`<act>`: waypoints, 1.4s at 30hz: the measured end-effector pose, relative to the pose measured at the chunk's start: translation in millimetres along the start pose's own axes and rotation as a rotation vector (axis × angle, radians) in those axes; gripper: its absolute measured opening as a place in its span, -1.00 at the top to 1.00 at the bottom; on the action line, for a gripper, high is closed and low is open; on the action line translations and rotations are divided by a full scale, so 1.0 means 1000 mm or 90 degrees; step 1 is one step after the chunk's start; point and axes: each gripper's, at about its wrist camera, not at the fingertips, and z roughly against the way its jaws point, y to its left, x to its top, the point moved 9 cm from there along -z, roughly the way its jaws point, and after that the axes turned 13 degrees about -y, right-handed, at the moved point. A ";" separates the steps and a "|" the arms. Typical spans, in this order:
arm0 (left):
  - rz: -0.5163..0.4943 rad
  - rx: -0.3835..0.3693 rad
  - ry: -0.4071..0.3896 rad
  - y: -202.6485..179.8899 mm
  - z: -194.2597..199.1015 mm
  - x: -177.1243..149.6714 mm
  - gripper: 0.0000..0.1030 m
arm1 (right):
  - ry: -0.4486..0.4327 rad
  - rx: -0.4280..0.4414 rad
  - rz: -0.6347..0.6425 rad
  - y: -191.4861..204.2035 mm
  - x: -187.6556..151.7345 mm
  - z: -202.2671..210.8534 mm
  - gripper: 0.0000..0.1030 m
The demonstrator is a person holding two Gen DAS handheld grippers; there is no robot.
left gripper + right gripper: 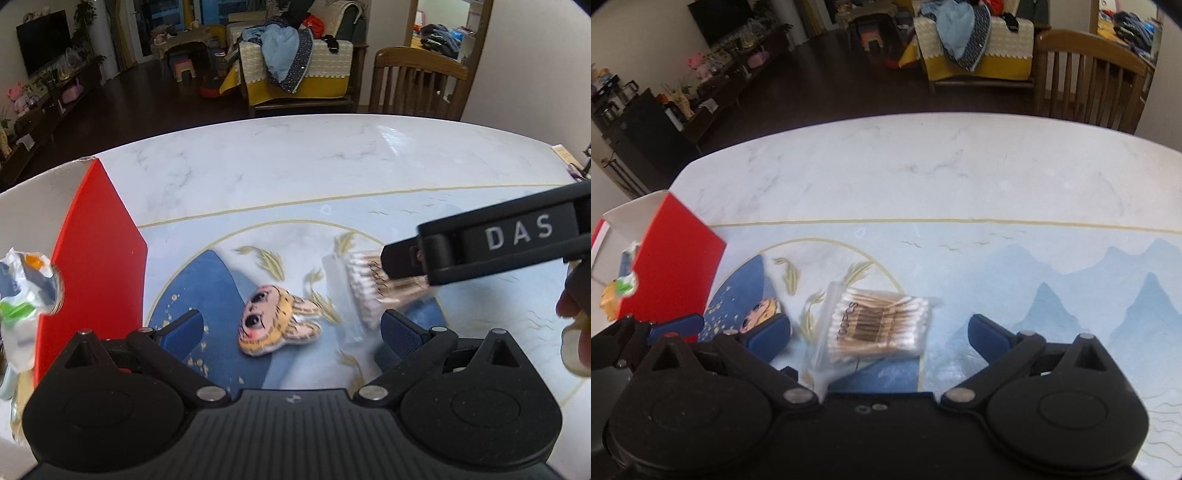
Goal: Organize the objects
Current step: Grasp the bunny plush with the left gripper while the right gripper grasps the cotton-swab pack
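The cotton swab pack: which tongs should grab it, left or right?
Probably the right tongs. They are open with the cotton swab pack lying right between their fingers. The left tongs, also open, frame the bunny plush instead, with the pack off to their side.

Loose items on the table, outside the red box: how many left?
2. A cartoon-face plush lies between the open left gripper fingers; a bag of cotton swabs lies to its right, between the open right gripper fingers. The grippers may hide others.
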 end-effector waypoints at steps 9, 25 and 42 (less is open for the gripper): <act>-0.003 0.015 0.023 0.007 -0.028 -0.008 -0.99 | 0.042 -0.019 -0.007 0.007 -0.009 -0.034 -0.99; 0.016 0.021 0.027 0.015 -0.041 -0.021 -0.94 | 0.065 -0.043 0.009 0.011 -0.020 -0.047 -0.83; -0.004 -0.019 0.013 0.007 -0.021 -0.020 -0.03 | 0.049 -0.062 -0.001 -0.009 -0.027 -0.019 -0.33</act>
